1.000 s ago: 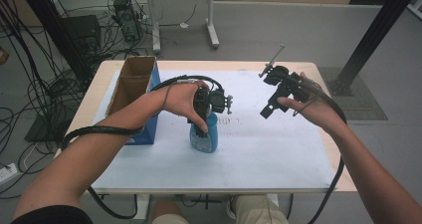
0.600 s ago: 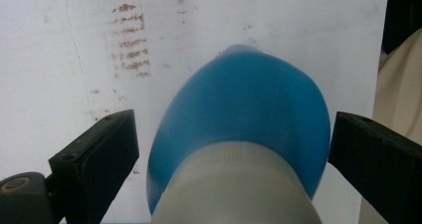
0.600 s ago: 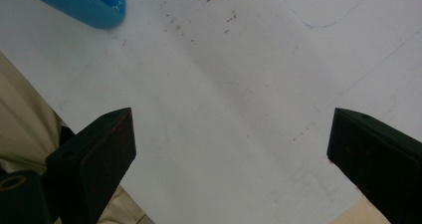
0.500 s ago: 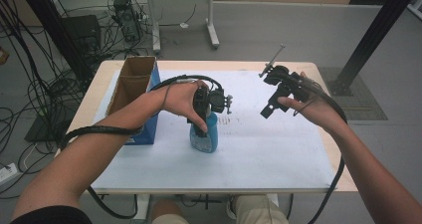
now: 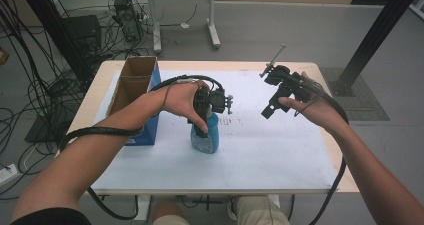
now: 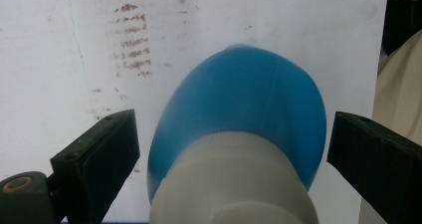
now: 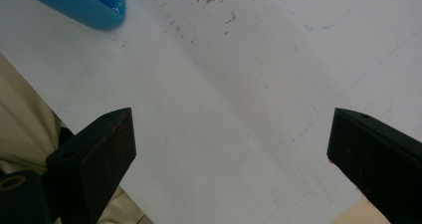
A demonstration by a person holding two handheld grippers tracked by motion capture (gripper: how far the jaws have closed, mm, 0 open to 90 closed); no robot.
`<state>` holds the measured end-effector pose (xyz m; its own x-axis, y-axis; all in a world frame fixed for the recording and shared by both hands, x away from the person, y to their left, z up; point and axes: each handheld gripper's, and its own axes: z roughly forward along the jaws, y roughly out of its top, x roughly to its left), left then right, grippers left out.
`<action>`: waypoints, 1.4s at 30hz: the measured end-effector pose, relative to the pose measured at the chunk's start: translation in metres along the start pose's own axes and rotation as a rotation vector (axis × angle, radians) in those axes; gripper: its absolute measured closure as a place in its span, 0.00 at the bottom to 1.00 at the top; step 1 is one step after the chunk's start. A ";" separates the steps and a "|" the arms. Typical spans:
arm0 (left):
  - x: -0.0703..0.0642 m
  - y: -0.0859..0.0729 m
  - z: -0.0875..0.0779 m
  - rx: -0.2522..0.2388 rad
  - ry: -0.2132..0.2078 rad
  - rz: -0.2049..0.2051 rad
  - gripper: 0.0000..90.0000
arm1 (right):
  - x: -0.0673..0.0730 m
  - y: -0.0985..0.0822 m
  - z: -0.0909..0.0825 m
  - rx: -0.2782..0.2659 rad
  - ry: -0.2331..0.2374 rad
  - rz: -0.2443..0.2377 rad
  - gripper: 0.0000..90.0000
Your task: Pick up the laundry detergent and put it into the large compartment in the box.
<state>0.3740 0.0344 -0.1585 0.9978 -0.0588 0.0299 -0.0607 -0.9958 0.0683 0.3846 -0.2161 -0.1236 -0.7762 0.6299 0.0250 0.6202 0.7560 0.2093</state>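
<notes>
A blue bottle (image 5: 206, 139) with a white cap (image 6: 234, 184) stands upright on the white sheet near the table's middle. My left gripper (image 5: 202, 121) hovers straight over it, pointing down. In the left gripper view the bottle (image 6: 239, 94) sits between the wide-apart jaws of that gripper (image 6: 231, 134), and neither jaw touches it. My right gripper (image 5: 270, 110) is held in the air over the right half of the sheet, tilted down and to the left. Its jaws (image 7: 231, 134) are open with nothing between them. The bottle's edge (image 7: 79, 0) shows at the upper left of that view.
A white sheet (image 5: 270, 150) with brown smudges (image 6: 132, 40) covers most of the wooden table. An open cardboard box with a blue side (image 5: 132, 87) stands on the left edge. Cables lie on the floor at left, and a black post (image 5: 380, 30) rises at right.
</notes>
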 end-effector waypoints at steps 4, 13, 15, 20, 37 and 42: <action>0.000 0.000 0.000 0.000 0.001 -0.001 0.07 | 0.001 0.000 0.000 -0.002 -0.002 -0.003 0.06; -0.001 -0.002 0.000 -0.004 -0.001 -0.002 0.07 | 0.001 0.002 0.001 0.000 0.000 -0.007 0.06; 0.000 -0.003 0.000 -0.007 -0.007 -0.005 0.07 | 0.001 0.002 0.001 0.002 0.002 -0.004 0.06; -0.001 -0.002 0.001 -0.002 -0.003 -0.002 0.07 | 0.001 0.002 0.001 0.002 0.004 -0.002 0.06; -0.001 -0.002 0.003 0.002 -0.005 0.004 0.08 | 0.000 0.002 0.002 0.002 0.005 -0.001 0.06; -0.002 -0.002 0.004 0.007 0.006 0.009 0.08 | 0.000 0.003 0.003 0.004 0.007 -0.001 0.06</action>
<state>0.3727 0.0360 -0.1622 0.9971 -0.0671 0.0366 -0.0693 -0.9957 0.0615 0.3863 -0.2135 -0.1261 -0.7778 0.6277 0.0315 0.6196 0.7575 0.2055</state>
